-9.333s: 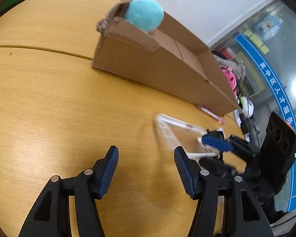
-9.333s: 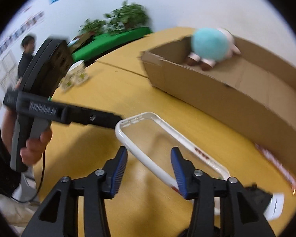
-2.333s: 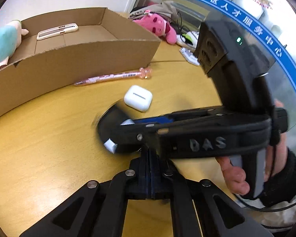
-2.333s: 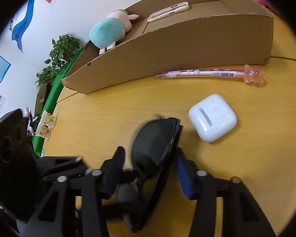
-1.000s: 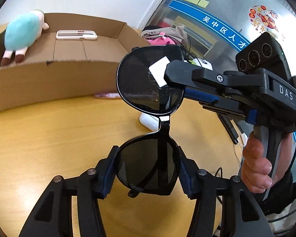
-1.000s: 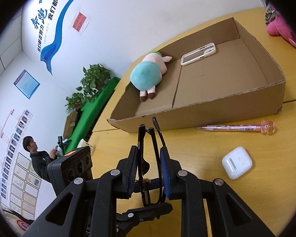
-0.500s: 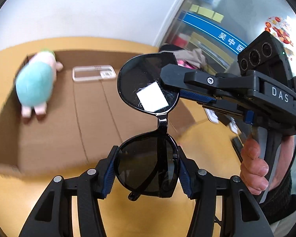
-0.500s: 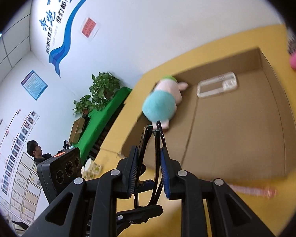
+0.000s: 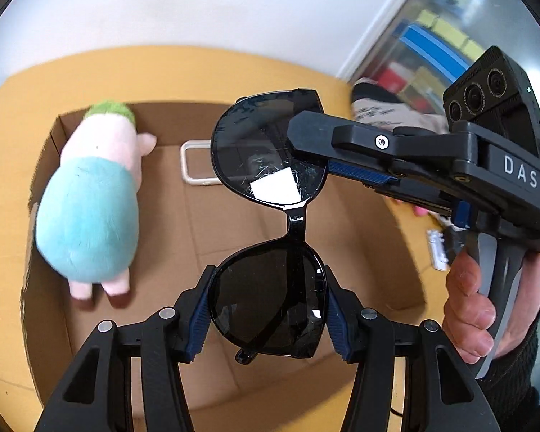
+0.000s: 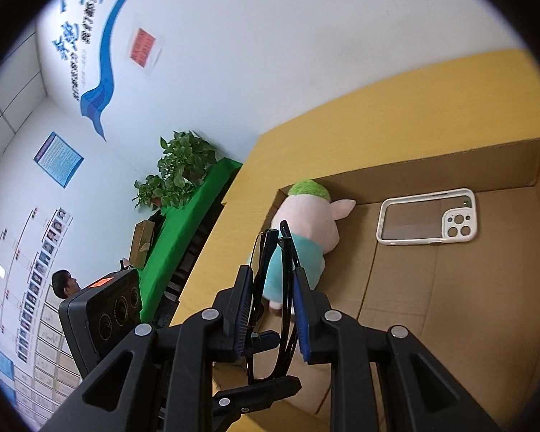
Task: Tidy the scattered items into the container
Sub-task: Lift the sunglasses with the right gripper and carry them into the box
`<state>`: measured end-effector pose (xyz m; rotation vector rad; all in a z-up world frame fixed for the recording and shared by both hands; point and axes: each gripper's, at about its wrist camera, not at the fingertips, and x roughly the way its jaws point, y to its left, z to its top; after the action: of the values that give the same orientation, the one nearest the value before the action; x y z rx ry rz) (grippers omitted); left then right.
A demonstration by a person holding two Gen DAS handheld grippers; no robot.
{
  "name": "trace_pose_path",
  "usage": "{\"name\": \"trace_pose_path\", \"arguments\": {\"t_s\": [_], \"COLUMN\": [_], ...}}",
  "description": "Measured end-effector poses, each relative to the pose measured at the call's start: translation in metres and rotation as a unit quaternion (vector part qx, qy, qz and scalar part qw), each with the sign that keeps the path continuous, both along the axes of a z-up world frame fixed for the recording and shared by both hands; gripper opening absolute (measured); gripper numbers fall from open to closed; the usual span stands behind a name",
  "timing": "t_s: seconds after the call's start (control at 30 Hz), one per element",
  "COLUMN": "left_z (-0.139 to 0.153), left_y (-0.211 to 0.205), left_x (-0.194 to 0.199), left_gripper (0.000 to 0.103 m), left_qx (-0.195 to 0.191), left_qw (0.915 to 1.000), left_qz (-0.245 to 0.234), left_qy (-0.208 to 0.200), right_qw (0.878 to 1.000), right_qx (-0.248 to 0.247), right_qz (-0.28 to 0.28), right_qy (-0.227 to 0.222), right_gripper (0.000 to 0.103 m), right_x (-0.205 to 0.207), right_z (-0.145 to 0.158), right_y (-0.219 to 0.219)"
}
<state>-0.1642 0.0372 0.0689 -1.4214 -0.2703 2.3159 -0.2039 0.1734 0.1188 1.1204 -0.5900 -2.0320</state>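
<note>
Pinching the sunglasses (image 9: 270, 237) between you, your left gripper (image 9: 268, 309) and right gripper (image 10: 271, 309) hang above the cardboard box (image 9: 234, 187).

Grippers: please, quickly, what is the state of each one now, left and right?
Left gripper: closed on one lens of the black sunglasses, above the cardboard box.
Right gripper: closed on the other lens of the sunglasses.

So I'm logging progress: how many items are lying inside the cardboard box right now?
2. A plush toy lies at the box's left end, and a clear phone case lies by the far wall. The sunglasses are held above it; they may hide something.
</note>
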Motion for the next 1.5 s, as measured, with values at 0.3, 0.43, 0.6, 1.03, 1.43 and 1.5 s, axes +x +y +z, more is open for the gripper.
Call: {"name": "trace_pose_path", "arguments": {"t_s": [0.3, 0.43, 0.6, 1.03, 1.43, 1.5], "left_z": [-0.07, -0.094, -0.098, -0.097, -0.077, -0.062], "left_y": [-0.002, -0.001, 0.0, -0.003, -0.012, -0.014], "left_x": [-0.054, -0.067, -0.073, -0.071, -0.041, -0.027], "left_gripper": [0.059, 0.059, 0.059, 0.059, 0.077, 0.08], "left_qx": [-0.015, -0.021, -0.028, -0.031, -0.038, -0.067], "left_qw": [0.9943, 0.9899, 0.9873, 0.9855, 0.9898, 0.9921], "left_qz": [0.016, 0.023, 0.027, 0.036, 0.044, 0.051], "left_qy": [-0.104, -0.138, -0.154, -0.163, -0.13, -0.093], "right_qw": [0.996, 0.992, 0.989, 0.987, 0.986, 0.987], "right_qx": [-0.003, -0.003, -0.001, 0.02, 0.008, 0.011], "right_qz": [0.004, 0.001, -0.004, -0.003, -0.02, -0.019], "right_qy": [-0.094, -0.126, -0.149, -0.162, -0.165, -0.157], "right_gripper": [0.021, 0.021, 0.022, 0.022, 0.036, 0.038], "right_x": [-0.071, -0.085, -0.095, -0.095, -0.091, -0.087], "right_z": [-0.083, -0.115, -0.137, -0.162, -0.158, -0.148], "right_y": [-0.009, -0.009, -0.008, -0.022, -0.01, -0.007]}}
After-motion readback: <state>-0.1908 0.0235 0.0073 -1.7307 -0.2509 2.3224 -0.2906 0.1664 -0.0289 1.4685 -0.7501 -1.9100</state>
